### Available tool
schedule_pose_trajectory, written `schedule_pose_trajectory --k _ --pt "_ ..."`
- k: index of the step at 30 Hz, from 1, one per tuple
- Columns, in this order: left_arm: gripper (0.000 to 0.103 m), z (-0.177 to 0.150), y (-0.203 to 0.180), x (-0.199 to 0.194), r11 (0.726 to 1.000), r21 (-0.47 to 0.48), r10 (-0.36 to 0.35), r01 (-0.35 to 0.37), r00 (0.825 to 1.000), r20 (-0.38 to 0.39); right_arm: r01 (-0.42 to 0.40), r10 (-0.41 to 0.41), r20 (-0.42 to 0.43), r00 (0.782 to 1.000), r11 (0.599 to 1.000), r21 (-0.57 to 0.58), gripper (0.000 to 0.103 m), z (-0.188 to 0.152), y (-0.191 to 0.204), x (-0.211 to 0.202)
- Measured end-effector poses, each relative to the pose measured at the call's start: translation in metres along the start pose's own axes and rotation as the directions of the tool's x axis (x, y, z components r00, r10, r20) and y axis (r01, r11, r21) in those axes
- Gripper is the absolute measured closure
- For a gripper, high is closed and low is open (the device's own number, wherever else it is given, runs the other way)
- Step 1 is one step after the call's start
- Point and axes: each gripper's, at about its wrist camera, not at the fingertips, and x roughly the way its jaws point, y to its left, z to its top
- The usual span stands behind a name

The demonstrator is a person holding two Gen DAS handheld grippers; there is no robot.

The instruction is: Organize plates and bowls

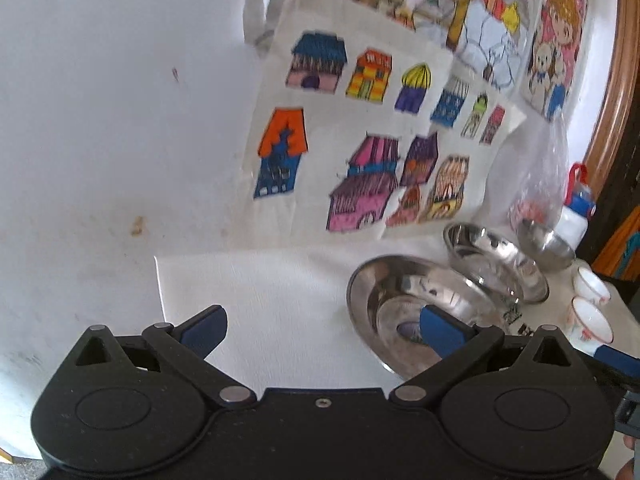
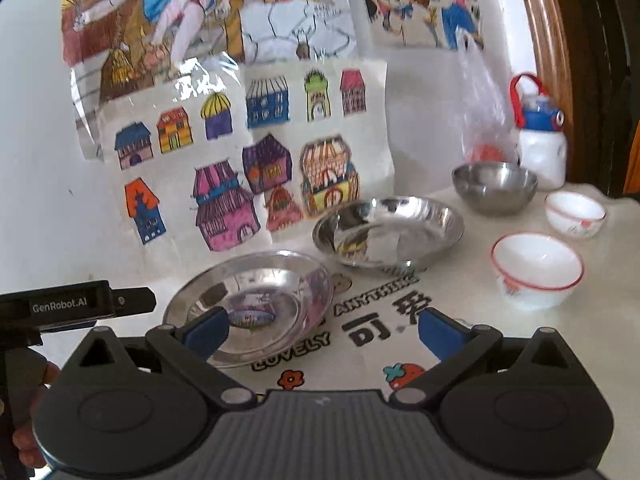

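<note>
Two steel plates lie on a white printed cloth [image 2: 372,332]. The flat one [image 2: 252,300] is nearest and the deeper one [image 2: 388,232] is behind it to the right. A steel bowl [image 2: 494,186] stands further back, and two white red-rimmed bowls [image 2: 536,270] [image 2: 576,208] stand at the right. My right gripper [image 2: 324,332] is open with nothing between its pads; its left finger hovers by the flat plate's near rim. My left gripper [image 1: 324,330] is open and holds nothing, over bare white cloth. Its right finger overlaps the flat plate [image 1: 404,304]; the deeper plate [image 1: 496,264] lies beyond.
Coloured drawings of houses [image 2: 248,148] are taped to the white wall behind the table. A clear plastic bag [image 2: 480,120] and a white bottle with a red handle [image 2: 540,140] stand at the back right by a wooden frame. The left device's body [image 2: 72,306] shows at the left.
</note>
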Motion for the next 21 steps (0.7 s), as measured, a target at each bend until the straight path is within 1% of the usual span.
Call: schedule_pose_trajectory --k 4,15,17,21 --pt "0.001 -0.002 0.001 0.013 1.000 0.011 -0.001 0.002 1.000 -0.024 0.002 -0.002 -0.026 1.000 1.000 0.002 0.001 -0.003 -0.001 0.012" --pt "0.001 0.001 -0.001 0.039 1.000 0.025 -0.009 0.011 0.998 -0.062 -0.017 0.018 -0.048 0.999 1.000 0.021 0.015 0.001 0.001 0.036" --pt "0.003 0.001 -0.001 0.042 1.000 0.022 -0.013 0.015 0.998 -0.066 -0.024 0.025 -0.051 0.998 0.999 0.022 0.025 0.001 0.001 0.039" --pt "0.009 0.001 -0.001 0.045 0.999 0.014 -0.027 0.028 0.997 -0.068 -0.028 0.029 -0.059 0.998 0.999 0.017 0.032 0.000 0.002 0.044"
